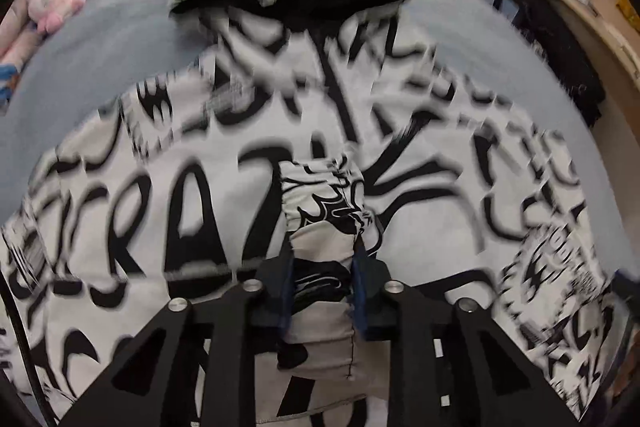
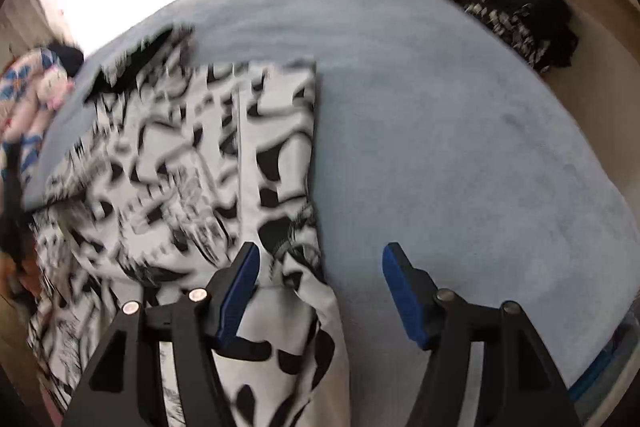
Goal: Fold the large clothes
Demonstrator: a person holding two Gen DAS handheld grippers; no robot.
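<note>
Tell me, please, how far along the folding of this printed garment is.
Partly done: in the right wrist view the black-and-white garment already shows a straight folded edge on the grey-blue bed cover. In hand: the left tongs are shut on a bunched piece of it, while the right tongs stand open, gripping nothing. Left: laying the held piece down and the further folds.

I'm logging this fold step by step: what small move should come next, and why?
Probably carry the left gripper across to lay its pinched fabric over the garment: its jaws hold a bunch, while the right gripper is open and holds nothing.
</note>
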